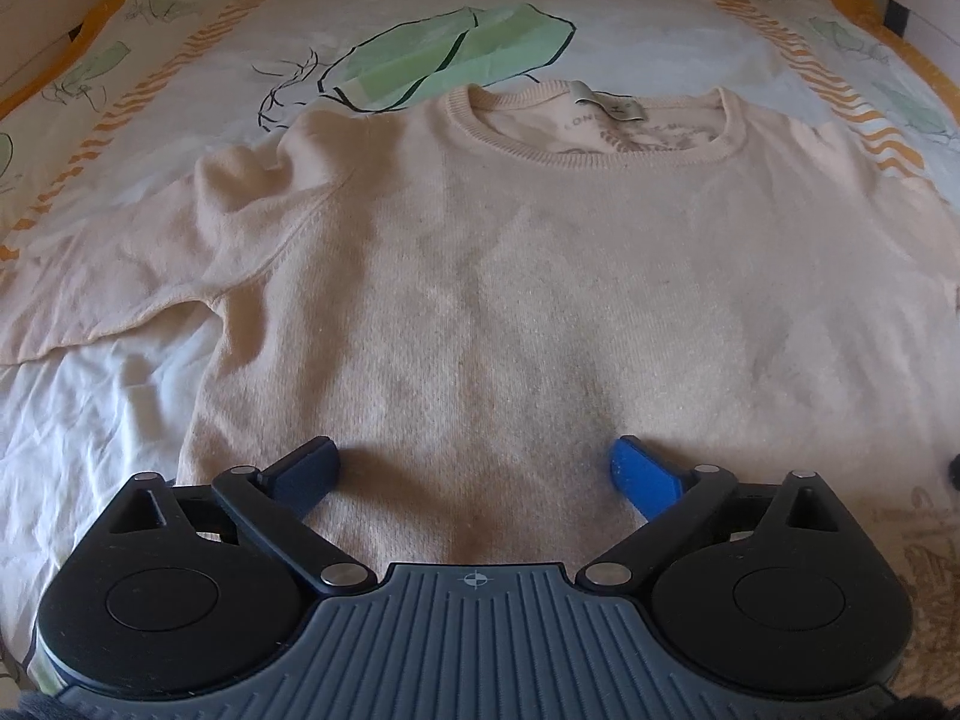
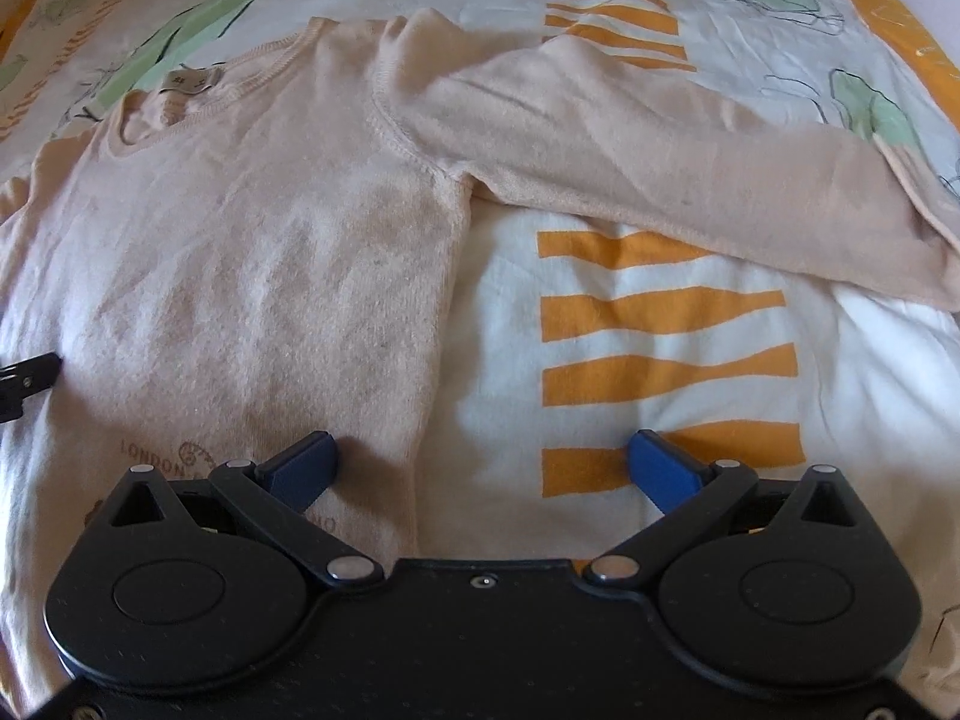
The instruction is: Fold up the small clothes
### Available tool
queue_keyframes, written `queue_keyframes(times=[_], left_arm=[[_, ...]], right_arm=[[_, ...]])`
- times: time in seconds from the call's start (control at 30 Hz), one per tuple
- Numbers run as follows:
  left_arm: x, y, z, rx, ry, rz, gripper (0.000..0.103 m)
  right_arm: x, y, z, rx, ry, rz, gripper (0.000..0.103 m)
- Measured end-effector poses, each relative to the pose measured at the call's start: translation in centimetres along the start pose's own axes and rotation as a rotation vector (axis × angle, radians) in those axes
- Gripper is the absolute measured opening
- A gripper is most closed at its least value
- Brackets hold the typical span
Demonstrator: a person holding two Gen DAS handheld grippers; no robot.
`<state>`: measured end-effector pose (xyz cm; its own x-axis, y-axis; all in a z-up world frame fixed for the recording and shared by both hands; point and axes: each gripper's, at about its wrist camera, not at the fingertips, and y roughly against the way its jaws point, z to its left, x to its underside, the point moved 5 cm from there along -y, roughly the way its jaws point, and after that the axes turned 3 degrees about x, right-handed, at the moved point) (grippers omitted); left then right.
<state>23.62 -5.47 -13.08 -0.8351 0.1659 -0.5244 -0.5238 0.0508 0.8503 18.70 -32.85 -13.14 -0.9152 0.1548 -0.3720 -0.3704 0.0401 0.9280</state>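
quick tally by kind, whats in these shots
sweater: 1
bedsheet: 1
grippers, left and right, both open: 2
total: 4

A pale peach knit sweater (image 1: pixel 540 276) lies flat and face up on the bed, its round neck toward the far edge, a label showing inside the collar. Both long sleeves (image 2: pixel 690 162) stretch out sideways, unfolded.
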Motion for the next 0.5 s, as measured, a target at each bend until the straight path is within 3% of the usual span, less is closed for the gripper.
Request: queue_keyframes(times=[0.1, 0.17, 0.37, 0.43, 0.5], left_arm=[[0.0, 0.0, 0.0, -0.001, -0.003, -0.005, 0.101], [0.0, 0.0, 0.1, 0.0, -0.004, -0.005, 0.101], [0.0, 0.0, 0.1, -0.005, -0.002, -0.003, 0.101], [0.1, 0.0, 0.0, -0.007, -0.002, -0.005, 0.101], [0.1, 0.0, 0.0, -0.007, 0.001, -0.006, 0.101]], right_arm=[[0.0, 0.9, -0.6, -0.017, 0.027, 0.007, 0.097], [-0.3, 2.2, -1.9, 0.019, 0.015, -0.024, 0.095], [-3.1, 5.7, -8.1, 0.259, -0.006, -0.25, 0.095], [-4.5, 5.7, -10.8, 0.37, -0.038, -0.287, 0.096], [-5.9, 5.3, -13.2, 0.42, -0.083, -0.314, 0.096]])
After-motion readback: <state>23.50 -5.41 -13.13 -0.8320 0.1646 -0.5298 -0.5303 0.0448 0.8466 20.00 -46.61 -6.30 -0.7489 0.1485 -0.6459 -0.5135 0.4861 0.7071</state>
